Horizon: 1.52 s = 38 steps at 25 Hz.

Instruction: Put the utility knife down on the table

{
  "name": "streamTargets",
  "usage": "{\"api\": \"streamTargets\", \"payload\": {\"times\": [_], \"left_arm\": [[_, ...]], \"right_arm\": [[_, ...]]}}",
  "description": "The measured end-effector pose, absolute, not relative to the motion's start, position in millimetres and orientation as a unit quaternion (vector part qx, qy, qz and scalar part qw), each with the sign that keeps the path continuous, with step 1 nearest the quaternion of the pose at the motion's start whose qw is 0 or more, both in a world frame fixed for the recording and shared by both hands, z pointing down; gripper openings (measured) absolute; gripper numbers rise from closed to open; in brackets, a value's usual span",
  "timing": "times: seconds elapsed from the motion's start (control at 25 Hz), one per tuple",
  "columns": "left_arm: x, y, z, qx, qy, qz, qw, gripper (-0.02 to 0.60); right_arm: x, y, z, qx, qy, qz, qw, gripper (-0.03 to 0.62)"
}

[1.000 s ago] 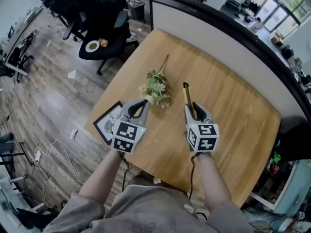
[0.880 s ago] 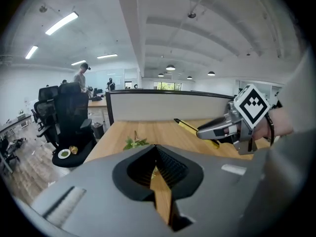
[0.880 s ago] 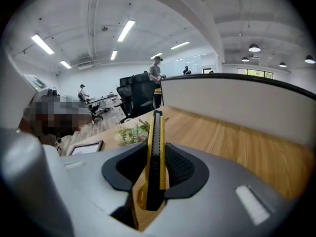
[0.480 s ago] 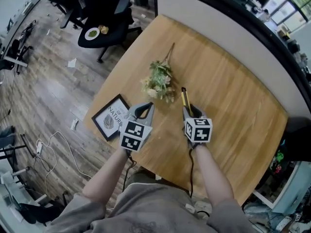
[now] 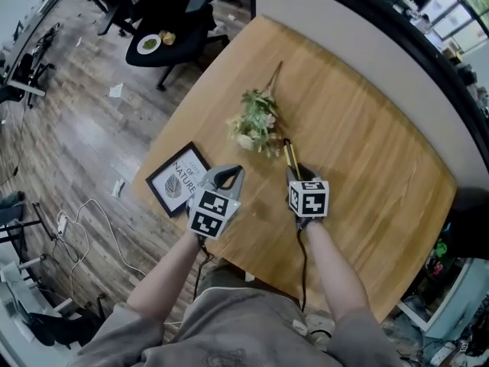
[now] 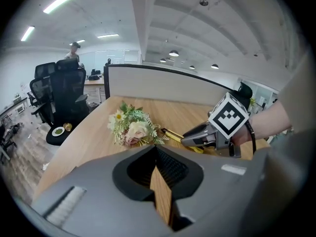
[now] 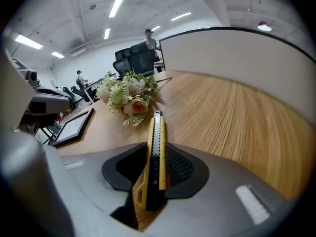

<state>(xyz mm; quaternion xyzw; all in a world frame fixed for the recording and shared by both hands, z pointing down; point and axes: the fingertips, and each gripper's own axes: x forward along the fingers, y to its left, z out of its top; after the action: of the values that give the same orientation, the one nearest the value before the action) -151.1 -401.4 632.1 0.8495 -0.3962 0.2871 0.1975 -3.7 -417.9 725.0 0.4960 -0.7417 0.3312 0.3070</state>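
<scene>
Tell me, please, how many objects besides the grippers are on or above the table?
3: a flower bouquet centrally, a framed print at the left edge of the table, and a utility knife clamped in the right gripper beside the bouquet. None seem hidden.

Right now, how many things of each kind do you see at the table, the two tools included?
Knife: 1, held in the right tool
Flowers: 1 bunch
Frame: 1
Tools: 2, the right tool and the left tool, which is shut and empty
Total: 5
</scene>
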Motion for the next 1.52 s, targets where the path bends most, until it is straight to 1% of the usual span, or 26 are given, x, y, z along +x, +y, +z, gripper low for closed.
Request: {"api": "streamTargets", "payload": {"times": [0.16,0.28,0.44,0.64,0.72,0.96,1.08,1.2,1.52], "left_arm": [[-158,-402,627,0.847,-0.405,0.285,0.193,0.002],[-163,-406,611,0.848,-0.415,0.273,0.187,0.002],[-167,-411,577,0.853,-0.427,0.259,0.154,0.002],[-173,-410,519,0.861,-0.441,0.223,0.12,0.002],[-175,-406,494,0.864,-0.447,0.208,0.103,0.002],[-183,-373,430,0.871,-0.455,0.18,0.055,0.002],[-185,-347,407,0.873,-0.454,0.175,0.036,0.002],[-187,-319,386,0.877,-0.45,0.167,0.023,0.002],[-191,-266,359,0.882,-0.439,0.17,-0.002,0.002]], "right_arm": [[-2,-419,719,0.502,-0.742,0.321,0.308,0.127],[-1,-423,694,0.508,-0.75,0.304,0.294,0.127],[-6,-428,632,0.5,-0.783,0.265,0.258,0.125],[-17,-415,532,0.483,-0.828,0.198,0.206,0.122],[-20,-404,497,0.478,-0.84,0.178,0.186,0.102],[-26,-356,421,0.475,-0.858,0.155,0.123,0.074],[-27,-329,399,0.468,-0.864,0.157,0.097,0.056],[-30,-303,382,0.46,-0.869,0.163,0.075,0.052],[-36,-241,370,0.444,-0.876,0.178,0.064,0.041]]}}
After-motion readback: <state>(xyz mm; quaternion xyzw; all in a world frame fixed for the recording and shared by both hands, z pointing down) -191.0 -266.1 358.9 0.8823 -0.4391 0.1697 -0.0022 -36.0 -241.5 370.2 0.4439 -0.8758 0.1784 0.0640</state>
